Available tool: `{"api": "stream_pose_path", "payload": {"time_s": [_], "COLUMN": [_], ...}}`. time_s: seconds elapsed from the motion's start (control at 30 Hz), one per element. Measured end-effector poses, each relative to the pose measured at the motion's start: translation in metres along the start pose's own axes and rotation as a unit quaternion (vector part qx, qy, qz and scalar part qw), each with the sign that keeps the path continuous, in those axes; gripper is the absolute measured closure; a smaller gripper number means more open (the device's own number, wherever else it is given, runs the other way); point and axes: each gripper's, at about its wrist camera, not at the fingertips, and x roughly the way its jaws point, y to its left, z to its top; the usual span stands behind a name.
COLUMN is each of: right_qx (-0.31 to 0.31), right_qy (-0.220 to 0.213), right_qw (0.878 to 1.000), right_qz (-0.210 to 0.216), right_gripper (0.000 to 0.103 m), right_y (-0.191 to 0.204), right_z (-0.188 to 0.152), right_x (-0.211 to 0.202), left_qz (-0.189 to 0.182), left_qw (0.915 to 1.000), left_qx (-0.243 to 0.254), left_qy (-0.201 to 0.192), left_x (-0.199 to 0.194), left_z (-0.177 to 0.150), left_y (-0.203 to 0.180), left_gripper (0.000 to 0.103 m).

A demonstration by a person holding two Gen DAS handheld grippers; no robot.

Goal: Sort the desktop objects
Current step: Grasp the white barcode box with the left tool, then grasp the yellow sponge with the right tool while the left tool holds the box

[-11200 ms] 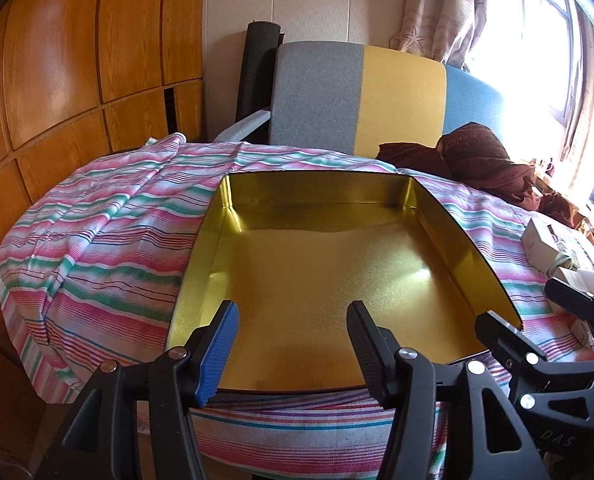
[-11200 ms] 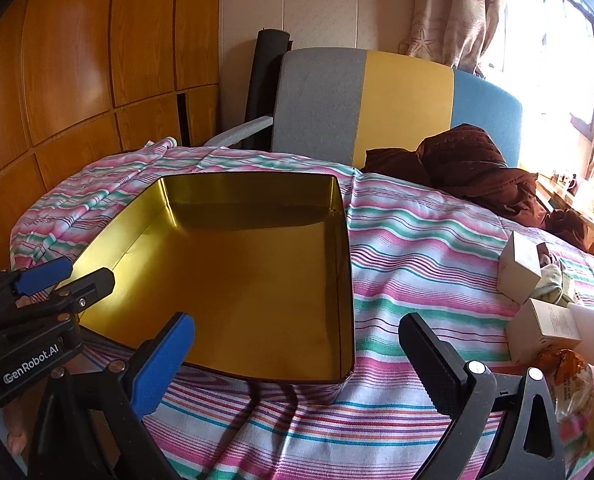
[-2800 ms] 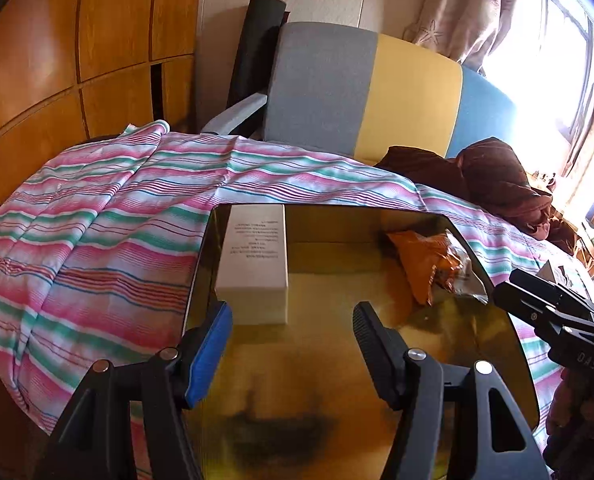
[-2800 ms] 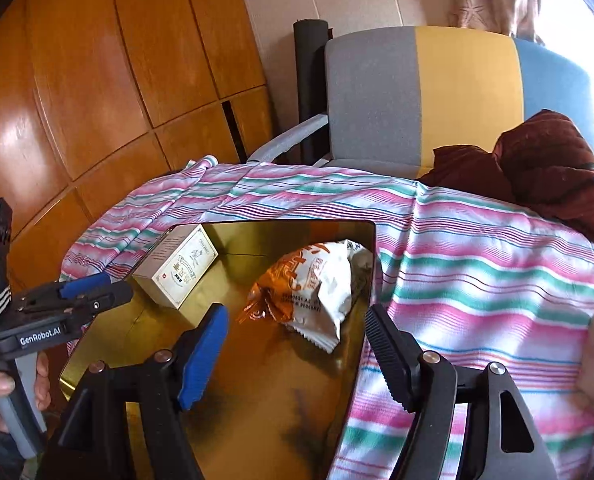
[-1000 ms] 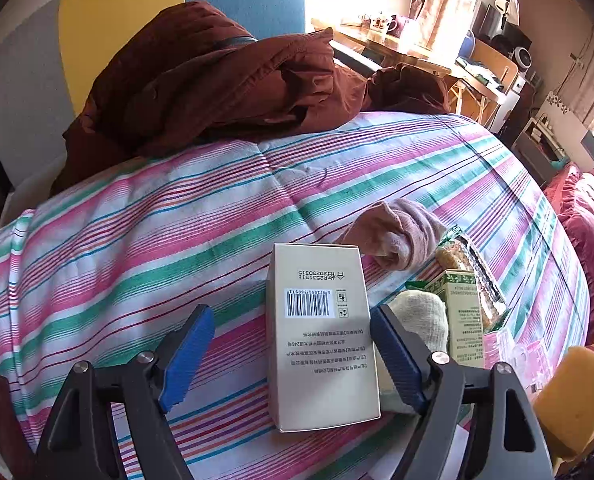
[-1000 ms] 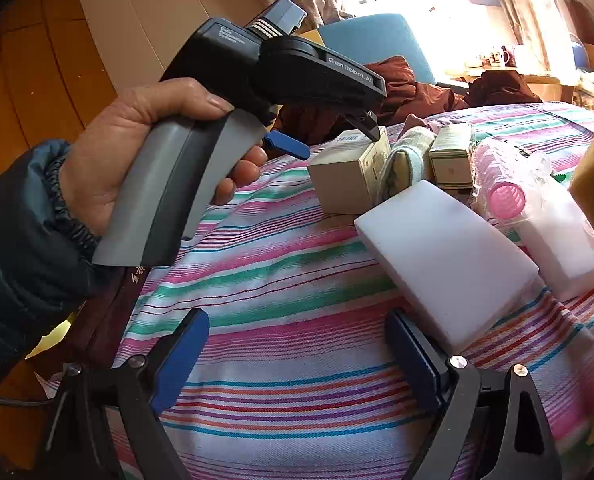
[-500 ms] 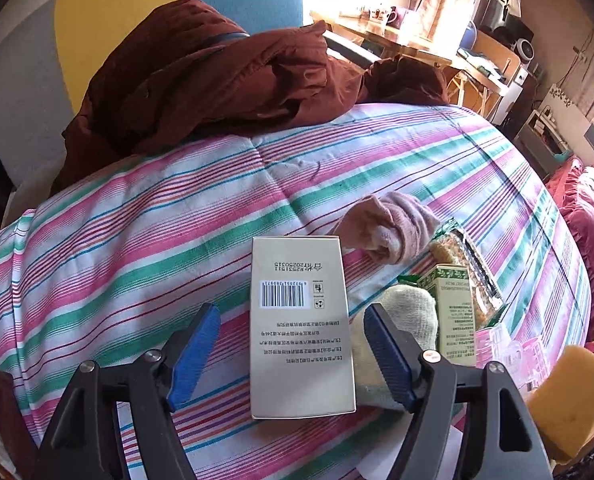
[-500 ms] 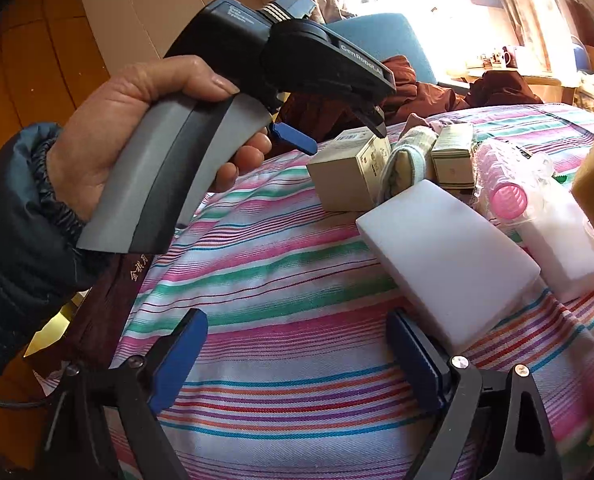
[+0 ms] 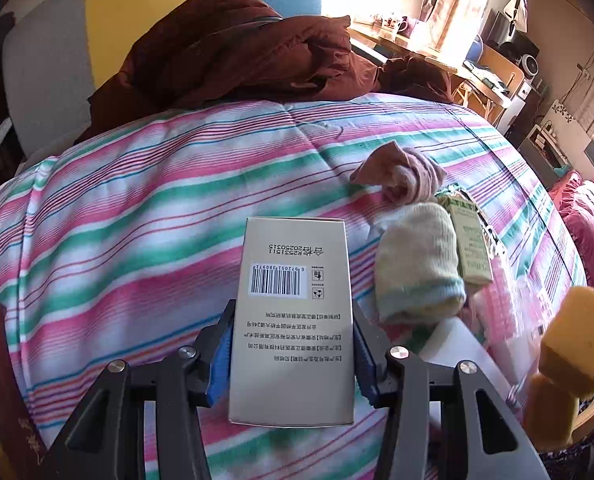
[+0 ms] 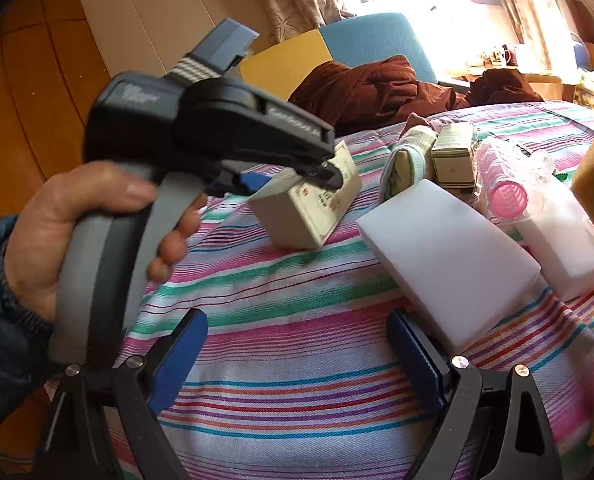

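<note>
A beige carton with a barcode [image 9: 293, 312] fills the lower middle of the left wrist view. My left gripper [image 9: 291, 354] is shut on its sides, blue pads pressed against it. In the right wrist view the same carton [image 10: 309, 208] is tilted up off the striped cloth, held by the left gripper [image 10: 317, 172], which a hand [image 10: 77, 232] grasps. My right gripper [image 10: 297, 354] stands open low over the cloth, nothing between its fingers. A white foam block [image 10: 449, 264] lies just past its right finger.
Beside the carton lie a cream sock [image 9: 417, 264], a pink sock [image 9: 405, 172], a small green box [image 9: 471, 248], a clear bag of pink rollers [image 10: 509, 184] and a yellow sponge [image 9: 573, 344]. A brown jacket [image 9: 237, 48] is heaped behind on the striped cloth [image 9: 117, 208].
My left gripper moved forward over the barcode carton and shut on it; the carton now tilts up off the cloth. The right gripper has barely moved.
</note>
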Motion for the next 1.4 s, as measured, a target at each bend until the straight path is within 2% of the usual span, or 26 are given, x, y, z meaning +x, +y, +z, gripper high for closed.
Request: {"api": "stream_pose_path", "payload": {"time_s": [0.27, 0.37, 0.6, 0.7, 0.77, 0.87, 0.97, 1.0, 1.27, 1.4], "right_qx": [0.005, 0.005, -0.028, -0.049, -0.070, -0.108, -0.139, -0.147, -0.171, -0.189], "right_qy": [0.002, 0.001, -0.053, -0.092, -0.113, -0.125, -0.100, -0.088, 0.016, 0.046], "right_qw": [1.000, 1.000, 0.997, 0.990, 0.982, 0.967, 0.958, 0.957, 0.963, 0.959], "right_qz": [0.000, -0.013, -0.052, -0.092, -0.131, -0.195, -0.230, -0.235, -0.209, -0.205], "right_gripper": [0.011, 0.011, 0.012, 0.010, 0.000, 0.000, 0.000, 0.000, 0.000, 0.000], "right_y": [-0.001, 0.001, 0.012, 0.011, 0.008, -0.003, -0.020, -0.026, -0.064, -0.067], "right_z": [0.001, 0.001, 0.013, 0.026, 0.035, 0.048, 0.059, 0.063, 0.084, 0.086], "right_x": [-0.002, -0.007, -0.064, -0.100, -0.120, -0.138, -0.141, -0.140, -0.117, -0.103], "left_qz": [0.004, 0.002, 0.002, -0.005, -0.005, -0.003, -0.017, -0.024, -0.057, -0.048], "left_qw": [0.9999, 0.9999, 0.9993, 0.9996, 0.9992, 0.9988, 0.9985, 0.9983, 0.9970, 0.9973], "left_qx": [-0.011, -0.004, 0.016, 0.010, 0.013, 0.021, 0.016, 0.014, -0.001, 0.008], "left_qy": [-0.008, -0.014, -0.034, -0.025, -0.037, -0.044, -0.050, -0.051, -0.052, -0.055], "left_x": [-0.040, -0.052, -0.068, -0.058, -0.056, -0.055, -0.055, -0.055, -0.053, -0.052], "left_z": [-0.064, -0.085, -0.122, -0.132, -0.137, -0.139, -0.139, -0.139, -0.138, -0.140], "left_y": [0.015, 0.014, 0.011, 0.015, 0.015, 0.013, 0.015, 0.017, 0.021, 0.017], "left_gripper": [0.052, 0.052, 0.051, 0.050, 0.049, 0.049, 0.048, 0.044, 0.034, 0.034]}}
